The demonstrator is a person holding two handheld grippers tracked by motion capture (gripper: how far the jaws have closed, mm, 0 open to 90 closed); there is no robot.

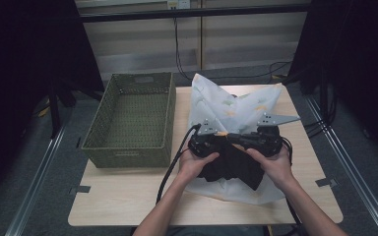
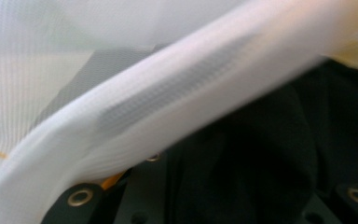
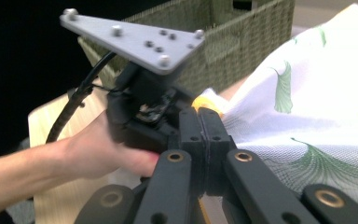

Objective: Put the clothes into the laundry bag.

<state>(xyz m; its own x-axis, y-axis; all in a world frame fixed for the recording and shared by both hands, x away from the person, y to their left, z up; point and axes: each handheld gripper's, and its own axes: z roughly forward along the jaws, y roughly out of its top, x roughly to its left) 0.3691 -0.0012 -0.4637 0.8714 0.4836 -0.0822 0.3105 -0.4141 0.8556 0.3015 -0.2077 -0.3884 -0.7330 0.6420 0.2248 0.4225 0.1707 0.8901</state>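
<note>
A white mesh cloth (image 1: 226, 105) printed with green leaves lies on the table's right half. A black cloth (image 1: 236, 164) hangs over it between my two hands. My left gripper (image 1: 215, 139) and right gripper (image 1: 248, 139) meet almost tip to tip above the black cloth. In the right gripper view my right gripper (image 3: 205, 116) has its jaws pressed together at the edge of the white cloth (image 3: 317, 121). The left gripper's body (image 3: 144, 107) sits just ahead of them. In the left gripper view a blurred white band (image 2: 168, 102) crosses over the black cloth (image 2: 261, 158) and hides the jaws.
An olive woven basket (image 1: 167, 113) stands empty on the table's left half, close to the left hand; its wall (image 3: 242, 42) rises behind the grippers. Cables trail from both grippers toward the table's front edge (image 1: 128, 216).
</note>
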